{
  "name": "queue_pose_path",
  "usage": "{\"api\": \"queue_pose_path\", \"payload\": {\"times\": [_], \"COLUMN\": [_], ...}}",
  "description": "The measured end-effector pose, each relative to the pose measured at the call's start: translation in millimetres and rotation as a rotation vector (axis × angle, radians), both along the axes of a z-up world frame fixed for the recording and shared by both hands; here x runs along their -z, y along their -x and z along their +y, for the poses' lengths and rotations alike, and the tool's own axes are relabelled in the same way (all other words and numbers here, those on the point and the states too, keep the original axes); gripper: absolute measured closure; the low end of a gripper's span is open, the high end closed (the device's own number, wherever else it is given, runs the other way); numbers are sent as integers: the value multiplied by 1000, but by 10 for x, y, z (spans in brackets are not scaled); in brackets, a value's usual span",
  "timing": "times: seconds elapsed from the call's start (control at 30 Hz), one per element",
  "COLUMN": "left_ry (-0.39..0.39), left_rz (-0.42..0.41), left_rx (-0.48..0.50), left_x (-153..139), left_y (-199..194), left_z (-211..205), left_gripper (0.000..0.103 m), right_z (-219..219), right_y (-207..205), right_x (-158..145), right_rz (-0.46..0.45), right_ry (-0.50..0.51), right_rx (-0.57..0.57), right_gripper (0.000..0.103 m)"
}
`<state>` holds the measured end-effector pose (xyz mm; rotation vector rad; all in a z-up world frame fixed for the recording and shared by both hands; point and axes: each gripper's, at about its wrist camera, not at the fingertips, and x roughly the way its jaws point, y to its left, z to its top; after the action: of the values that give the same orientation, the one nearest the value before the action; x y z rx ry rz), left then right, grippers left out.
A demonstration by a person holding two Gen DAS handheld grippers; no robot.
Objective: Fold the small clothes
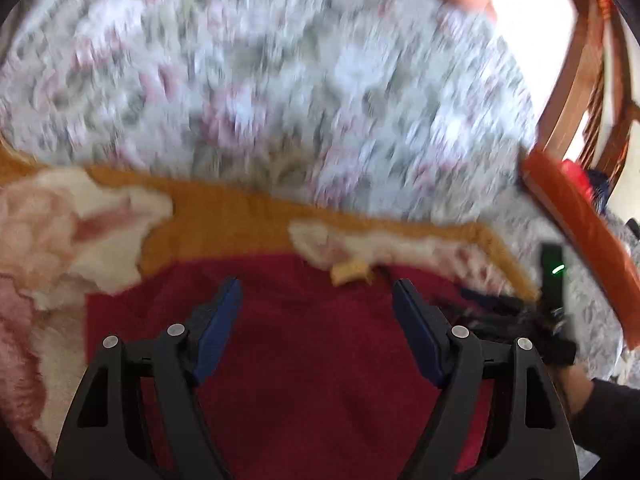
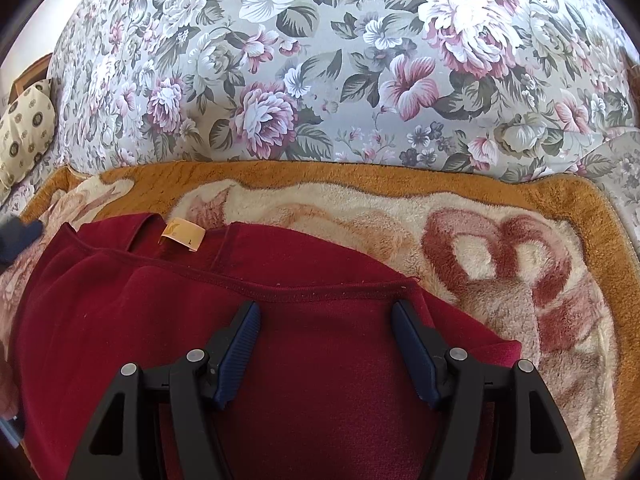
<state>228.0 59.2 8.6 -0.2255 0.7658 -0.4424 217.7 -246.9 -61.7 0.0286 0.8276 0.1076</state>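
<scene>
A dark red garment (image 2: 160,312) lies on a plush orange-and-cream blanket (image 2: 400,220), its neck hem and tan label (image 2: 182,232) facing away. My right gripper (image 2: 326,312) is open just above the garment, behind the stitched hem, holding nothing. In the blurred left wrist view the same red garment (image 1: 300,340) lies under my left gripper (image 1: 318,292), which is open and empty. The right gripper (image 1: 520,316) shows there at the right, over the garment's edge.
A floral bedsheet (image 2: 320,60) covers the bed beyond the blanket. A patterned pillow (image 2: 24,128) lies at far left. A wooden chair (image 1: 592,80) and an orange bar (image 1: 580,240) show at the right in the left wrist view.
</scene>
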Motion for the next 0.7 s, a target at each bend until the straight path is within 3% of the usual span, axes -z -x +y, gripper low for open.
{"api": "queue_pose_path", "payload": {"times": [0.1,0.17,0.23,0.43,0.57,0.7], "left_ry": [-25,44,34,-97,-86,-141], "left_rz": [82,152,160,134,138,159], "left_rx": [-94,-118,-108,-109,-105,-101], "left_x": [133,240,252,289,324,308], "left_y": [-167,-262,-292,-279,-291,-335], "left_z": [120,235,209,31,79,4], "left_gripper": [26,26,26,26,26,25], "right_z": [-1,-8,-5,-6,9,7], "right_y": [-2,-8,-4,3,-2,-26], "right_x": [1,0,0,0,-13,-20], "right_rz": [-1,-2,-3,-3,8,28], "right_ry": [1,-1,-2,-3,-7,-10], "right_rx": [0,-1,-1,-2,-6,-12], "right_gripper": [36,36,36,36,35,35]}}
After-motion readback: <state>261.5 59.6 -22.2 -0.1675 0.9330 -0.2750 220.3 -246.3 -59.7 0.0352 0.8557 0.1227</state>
